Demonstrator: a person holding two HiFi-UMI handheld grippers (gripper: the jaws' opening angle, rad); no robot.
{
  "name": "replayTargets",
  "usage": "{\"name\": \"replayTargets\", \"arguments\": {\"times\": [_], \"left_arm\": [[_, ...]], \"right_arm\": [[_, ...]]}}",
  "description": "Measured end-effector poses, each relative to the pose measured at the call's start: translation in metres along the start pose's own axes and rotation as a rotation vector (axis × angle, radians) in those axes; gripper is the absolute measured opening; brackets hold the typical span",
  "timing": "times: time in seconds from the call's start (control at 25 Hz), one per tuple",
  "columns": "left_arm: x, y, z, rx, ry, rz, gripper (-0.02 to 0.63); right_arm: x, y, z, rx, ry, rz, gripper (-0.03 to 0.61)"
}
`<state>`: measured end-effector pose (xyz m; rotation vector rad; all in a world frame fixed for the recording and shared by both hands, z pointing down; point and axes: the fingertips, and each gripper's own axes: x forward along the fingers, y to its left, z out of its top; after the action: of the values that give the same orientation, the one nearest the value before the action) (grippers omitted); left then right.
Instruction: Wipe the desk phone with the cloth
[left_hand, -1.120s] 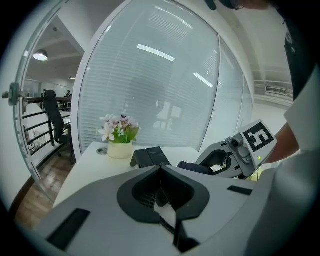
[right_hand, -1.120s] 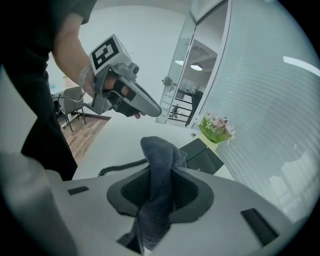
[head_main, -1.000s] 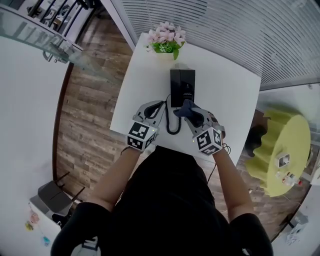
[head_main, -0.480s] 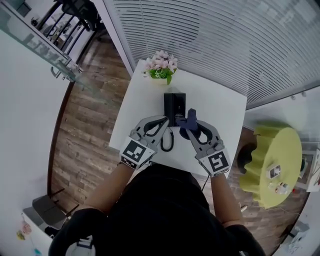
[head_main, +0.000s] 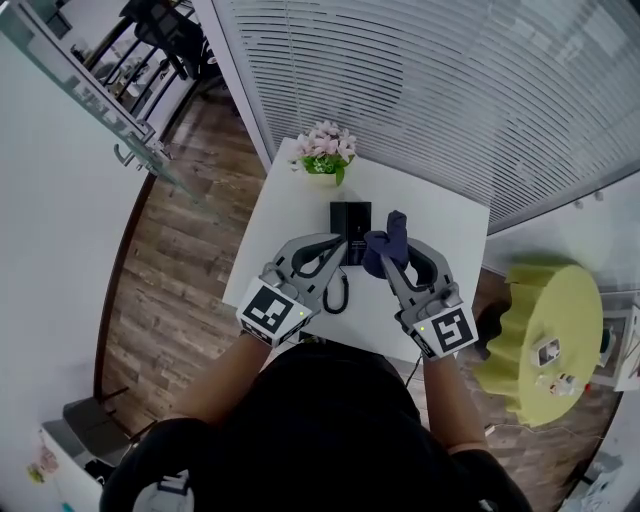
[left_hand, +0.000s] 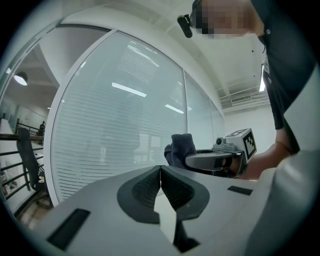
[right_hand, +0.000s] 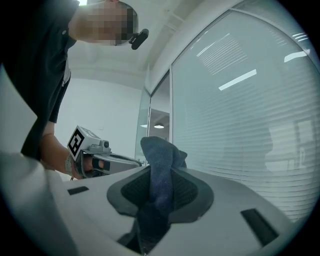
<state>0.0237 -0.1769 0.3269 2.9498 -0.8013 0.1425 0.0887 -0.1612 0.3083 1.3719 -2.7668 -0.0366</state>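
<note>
Right gripper (right_hand: 160, 176) is clamped tight on the dark blue cloth (right_hand: 159, 155), which sticks up in a bunch past the jaws. Left gripper (left_hand: 160, 174) has its jaws pressed together with nothing in them. The black desk phone (head_main: 350, 220) sits on the white table (head_main: 445, 225), just in front of the flower pot (head_main: 322, 158), with both gripper tips near its closer end
</note>
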Motion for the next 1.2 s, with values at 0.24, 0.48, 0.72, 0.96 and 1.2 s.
{"name": "replayTargets", "arguments": {"times": [0.24, 0.48, 0.72, 0.96, 1.2], "left_arm": [[0.0013, 0.0002, 0.0024, 0.005, 0.003, 0.012, 0.011], [0.0018, 0.0014, 0.0023, 0.026, 0.007, 0.018, 0.011], [0.0018, 0.0013, 0.0004, 0.025, 0.011, 0.024, 0.011], [0.0045, 0.0026, 0.0012, 0.020, 0.009, 0.021, 0.011], [0.0073, 0.0017, 0.0021, 0.024, 0.010, 0.016, 0.011]], "right_arm": [[0.0020, -0.0036, -0.0001, 0.019, -0.006, -0.004, 0.112], [0.0061, -0.0051, -0.0040, 0.021, 0.006, 0.004, 0.112], [0.0058, -0.0042, -0.0040, 0.006, 0.012, 0.016, 0.112], [0.0073, -0.0045, -0.0037, 0.010, 0.010, 0.013, 0.112], [0.0065, -0.0069, -0.0069, 0.016, 0.017, 0.006, 0.112]]}}
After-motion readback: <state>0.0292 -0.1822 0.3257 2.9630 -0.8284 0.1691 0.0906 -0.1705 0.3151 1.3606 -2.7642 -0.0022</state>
